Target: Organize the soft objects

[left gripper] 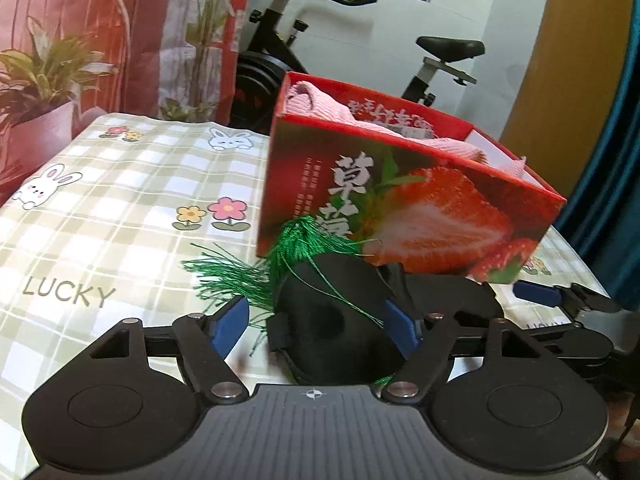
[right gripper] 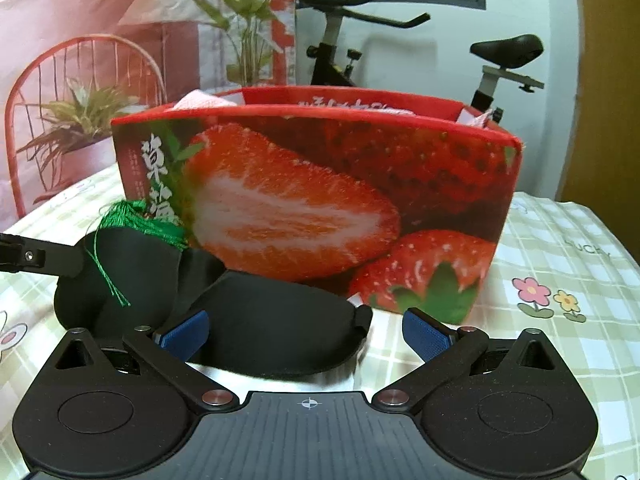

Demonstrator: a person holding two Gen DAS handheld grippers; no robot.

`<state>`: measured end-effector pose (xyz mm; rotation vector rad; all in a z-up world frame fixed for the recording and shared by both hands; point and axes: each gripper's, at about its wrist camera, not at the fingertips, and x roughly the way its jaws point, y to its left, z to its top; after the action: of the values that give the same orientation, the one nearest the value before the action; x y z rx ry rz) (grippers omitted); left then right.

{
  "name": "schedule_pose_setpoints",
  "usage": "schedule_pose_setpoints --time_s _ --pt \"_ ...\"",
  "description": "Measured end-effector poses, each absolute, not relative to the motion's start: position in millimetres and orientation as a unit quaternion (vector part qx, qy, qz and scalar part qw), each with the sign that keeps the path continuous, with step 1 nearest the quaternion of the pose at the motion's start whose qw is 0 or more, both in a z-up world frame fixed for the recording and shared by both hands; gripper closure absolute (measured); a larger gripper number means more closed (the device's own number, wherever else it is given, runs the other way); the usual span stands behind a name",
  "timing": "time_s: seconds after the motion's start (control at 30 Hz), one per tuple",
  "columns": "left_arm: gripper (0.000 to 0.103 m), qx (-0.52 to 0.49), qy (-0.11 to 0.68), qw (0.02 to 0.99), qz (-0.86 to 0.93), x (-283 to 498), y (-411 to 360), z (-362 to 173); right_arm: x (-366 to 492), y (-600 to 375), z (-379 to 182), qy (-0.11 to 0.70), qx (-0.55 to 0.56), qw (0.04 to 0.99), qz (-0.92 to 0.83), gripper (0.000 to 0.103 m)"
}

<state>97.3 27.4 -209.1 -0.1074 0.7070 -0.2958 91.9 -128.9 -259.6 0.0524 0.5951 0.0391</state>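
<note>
Wall: white, behind exercise bike [right gripper: 408,40]
Window: dark, upper wall
Curtain [left gripper: 608,160]: teal, right edge
Surface [left gripper: 100,208]: checked cloth

Strawberry box [right gripper: 320,200]: glossy printed cardboard. Pink towel [left gripper: 316,100] inside the box: ribbed cloth, matt. Black eye mask [right gripper: 264,332] in front of the box: smooth matt fabric. Green tassel [left gripper: 288,248] against the box: shiny thread. Tablecloth [left gripper: 120,200] under the box: smooth, slightly glossy sheet.

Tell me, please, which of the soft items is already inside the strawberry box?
The pink towel; the black eye mask and green tassel lie outside on the tablecloth.
</note>
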Motion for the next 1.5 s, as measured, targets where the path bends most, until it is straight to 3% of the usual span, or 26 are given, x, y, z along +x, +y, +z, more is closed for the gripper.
schedule_pose_setpoints --time_s 0.43,0.5,0.57,0.67,0.73,1.5 --pt "0.027 -0.064 0.366 0.914 -0.164 101.3 26.4 -221.3 92.3 -117.7 -260.4 0.305 0.0 0.95 0.07 0.001" --pt "0.031 -0.068 0.368 0.913 -0.165 102.6 27.9 -222.6 93.3 -122.9 -261.0 0.309 0.017 0.949 0.068 0.001" --pt "0.046 -0.073 0.372 0.91 -0.169 103.4 28.3 -223.8 95.3 -129.8 -261.8 0.314 0.039 0.946 0.068 0.001" --pt "0.052 -0.076 0.375 0.909 -0.165 104.4 28.9 -225.3 96.6 -139.8 -263.1 0.317 0.07 0.944 0.066 0.002" --pt "0.054 -0.083 0.375 0.909 -0.164 104.6 31.0 -226.2 95.1 -144.0 -263.5 0.312 0.082 0.944 0.064 0.01" --pt "0.053 -0.084 0.39 0.904 -0.152 106.1 28.4 -232.9 95.7 -150.8 -266.4 0.316 0.121 0.938 0.081 0.017"
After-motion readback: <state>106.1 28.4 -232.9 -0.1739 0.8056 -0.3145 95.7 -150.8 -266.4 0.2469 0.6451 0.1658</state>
